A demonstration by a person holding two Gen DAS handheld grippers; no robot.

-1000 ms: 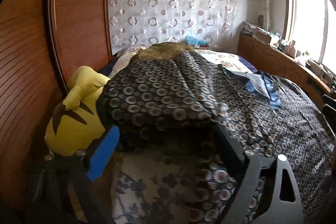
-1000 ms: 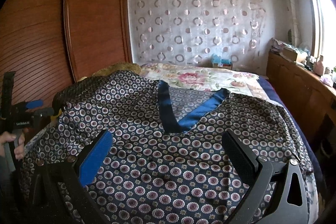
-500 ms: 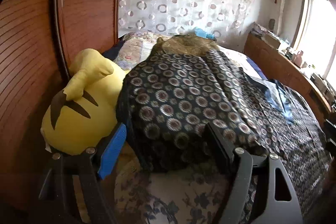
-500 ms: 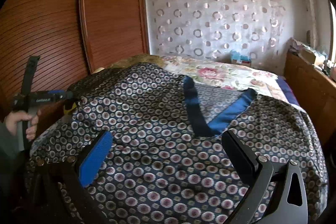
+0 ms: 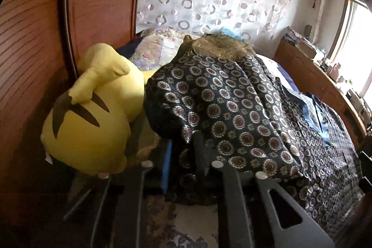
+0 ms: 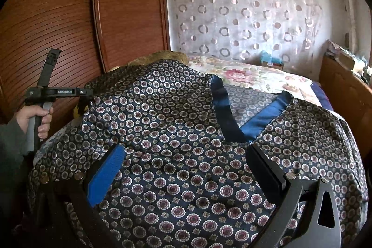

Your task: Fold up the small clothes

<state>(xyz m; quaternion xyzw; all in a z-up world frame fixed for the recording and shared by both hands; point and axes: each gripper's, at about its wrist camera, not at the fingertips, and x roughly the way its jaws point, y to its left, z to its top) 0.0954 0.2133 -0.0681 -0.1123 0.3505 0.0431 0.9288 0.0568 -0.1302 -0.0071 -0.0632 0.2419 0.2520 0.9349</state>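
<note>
Wooden wardrobe doors flank a bed (image 6: 267,76) where the patterned garment (image 6: 186,131) lies spread, neckline toward twelve o'clock, long axis nine to three. Left hand-held gripper (image 5: 183,152) has just been closing and pinches the nine-o'clock sleeve edge beside a yellow plush toy (image 5: 93,113). Right hand-held gripper (image 6: 186,169) hovers wide open, holding nothing, over the hem.

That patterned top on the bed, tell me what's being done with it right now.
A person is starting to fold it, a gripper in each hand. The patterned top lies spread over the bed. The left gripper has just been closing and now pinches the sleeve end beside a yellow plush toy. The right gripper hovers open above the front, below the blue neckline.
</note>
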